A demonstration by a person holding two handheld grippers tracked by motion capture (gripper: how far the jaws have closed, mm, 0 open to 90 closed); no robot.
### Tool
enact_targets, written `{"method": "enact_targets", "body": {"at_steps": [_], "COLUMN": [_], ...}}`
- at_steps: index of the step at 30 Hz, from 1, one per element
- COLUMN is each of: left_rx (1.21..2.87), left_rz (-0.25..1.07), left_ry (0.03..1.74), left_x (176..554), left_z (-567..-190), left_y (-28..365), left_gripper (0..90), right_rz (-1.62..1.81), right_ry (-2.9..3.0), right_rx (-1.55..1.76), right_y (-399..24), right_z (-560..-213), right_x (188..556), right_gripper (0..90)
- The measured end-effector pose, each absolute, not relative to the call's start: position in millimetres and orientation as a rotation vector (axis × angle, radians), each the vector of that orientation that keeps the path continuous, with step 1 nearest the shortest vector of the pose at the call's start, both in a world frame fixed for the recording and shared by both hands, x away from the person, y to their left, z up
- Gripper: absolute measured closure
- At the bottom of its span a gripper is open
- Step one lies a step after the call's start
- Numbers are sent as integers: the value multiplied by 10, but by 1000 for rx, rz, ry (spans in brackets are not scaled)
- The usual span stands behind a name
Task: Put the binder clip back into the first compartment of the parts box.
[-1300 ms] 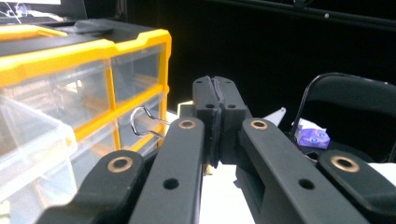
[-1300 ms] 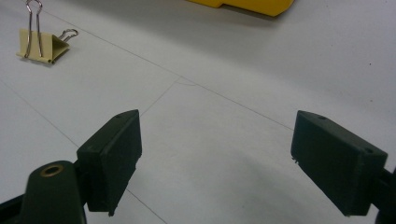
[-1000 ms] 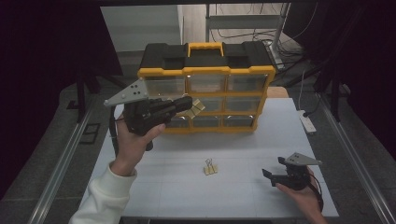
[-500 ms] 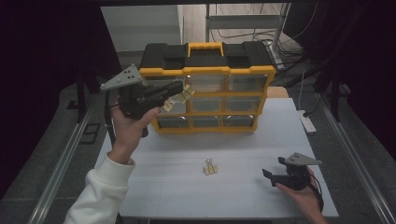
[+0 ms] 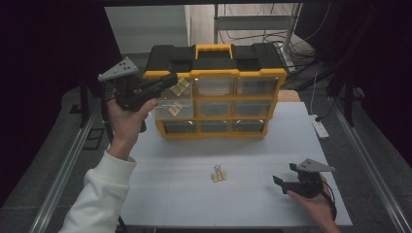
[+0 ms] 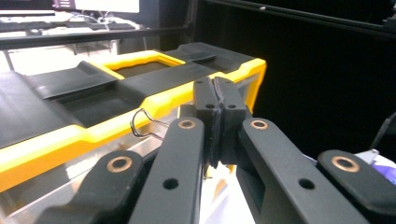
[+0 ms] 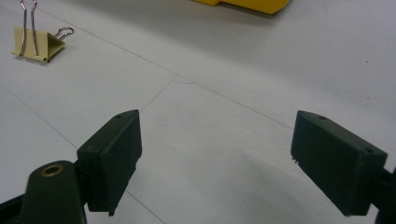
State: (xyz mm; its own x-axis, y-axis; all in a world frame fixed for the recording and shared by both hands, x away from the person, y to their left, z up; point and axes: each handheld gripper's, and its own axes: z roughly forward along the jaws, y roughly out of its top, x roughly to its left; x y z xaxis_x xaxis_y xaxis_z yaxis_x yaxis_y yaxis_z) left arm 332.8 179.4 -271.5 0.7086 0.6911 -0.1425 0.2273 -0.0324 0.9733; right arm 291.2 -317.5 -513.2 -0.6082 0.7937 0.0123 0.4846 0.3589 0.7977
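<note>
- At the far middle of a white table [image 5: 194, 160] stands a yellow and black organiser [image 5: 216, 90] with three rows of clear drawers and a carry handle on its lid.
- Up at the organiser's top left corner, the person's left hand [image 5: 124, 121], in a white sleeve [image 5: 97, 194], holds the left gripper [image 5: 171, 80] raised well above the table, pointing right toward the top left drawer.
- From the left gripper view, its two black jaws are pressed together, and a thin wire loop of a binder clip [image 6: 142, 123] sticks out to their left, in front of the organiser's yellow rim; whether the jaws actually pinch the clip cannot be told.
- From the high view, a pale yellow binder clip [image 5: 180, 86] sits at the tip of that gripper, against the top left drawer front, and another pale yellow clip [image 5: 175, 108] shows just below, at the middle left drawer.
- On the bare table in front of the organiser lies a loose binder clip [image 5: 218, 174], pale yellow with wire handles, apart from both grippers.
- Near the table's front right corner, the right hand [image 5: 311, 206] rests the right gripper [image 5: 284, 177] low, its jaws spread wide apart with nothing between them, pointing left toward the loose clip.
</note>
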Motion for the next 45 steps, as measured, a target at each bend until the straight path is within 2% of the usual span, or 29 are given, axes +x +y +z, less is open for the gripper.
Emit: {"method": "enact_targets", "body": {"at_steps": [12, 26, 28, 34, 36, 39, 45], "left_rx": [1612, 1687, 1699, 1689, 1682, 1667, 1673], "left_rz": [473, 455, 445, 466, 454, 411, 333], "left_ry": [836, 877, 862, 816, 801, 774, 709], "left_x": [3469, 3605, 3616, 3546, 3500, 3411, 3231], "left_z": [-2770, -2886, -2898, -2870, -2859, -2868, -2931], "left_y": [1859, 1761, 1751, 1715, 1715, 1728, 1708], "left_gripper": [893, 884, 839, 447, 360, 304, 272], "right_rz": [1130, 1128, 1128, 1124, 1124, 1123, 1123], "right_ry": [2252, 2255, 2256, 2259, 2258, 2258, 2258], "right_rx": [1118, 1117, 1123, 1119, 1120, 1120, 1121], "right_y": [-3173, -3173, -3175, -3173, -3172, -3175, -3172], "right_z": [-5134, -5141, -5142, -5143, -5142, -5142, -5143], "right_x": [2913, 2914, 2914, 2915, 2915, 2913, 2914], "right_gripper": [165, 165, 165, 165, 165, 165, 165]}}
